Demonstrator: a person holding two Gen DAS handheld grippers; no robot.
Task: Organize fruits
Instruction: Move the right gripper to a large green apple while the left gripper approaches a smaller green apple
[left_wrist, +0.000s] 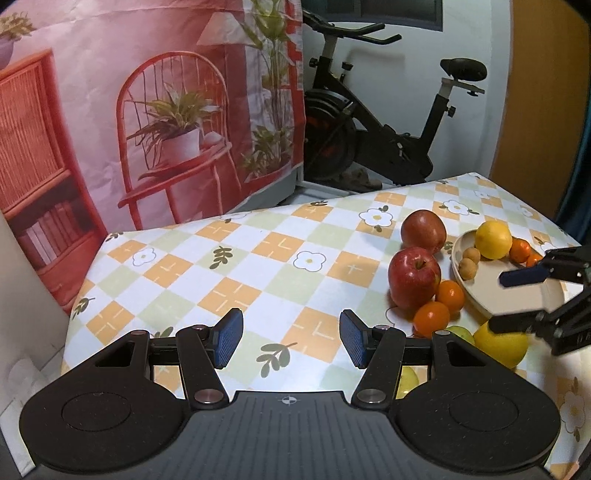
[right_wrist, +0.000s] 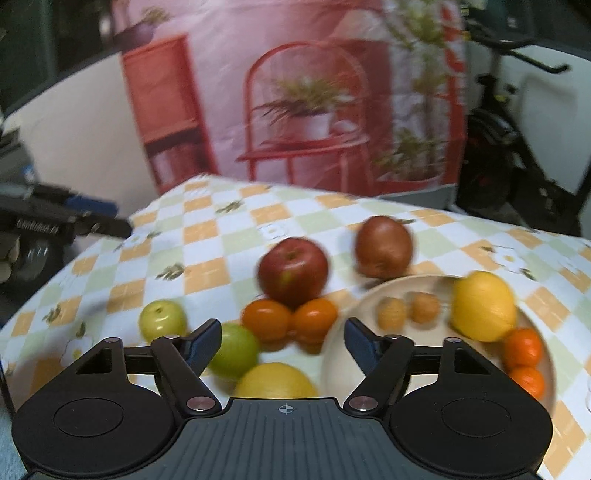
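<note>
In the left wrist view my left gripper (left_wrist: 291, 338) hangs open over bare tablecloth, with nothing between its blue pads. To its right lie two red apples (left_wrist: 413, 282), two oranges (left_wrist: 448, 295) and a yellow lemon (left_wrist: 502, 347). Beyond them a cream plate (left_wrist: 517, 299) holds a lemon (left_wrist: 493, 240), two small brown fruits (left_wrist: 467, 262) and tangerines (left_wrist: 521, 251). The blurred right wrist view shows my right gripper (right_wrist: 282, 336) open and empty above the oranges (right_wrist: 266, 319), a green fruit (right_wrist: 236, 350) and the loose lemon (right_wrist: 275, 380), at the left edge of the plate (right_wrist: 343, 365).
A second green fruit (right_wrist: 162, 319) lies alone at the left of the pile. The table's checked cloth (left_wrist: 258, 258) stretches to a printed backdrop (left_wrist: 147, 110) behind. An exercise bike (left_wrist: 369, 129) stands past the far edge. My left gripper (right_wrist: 92, 218) shows at the left.
</note>
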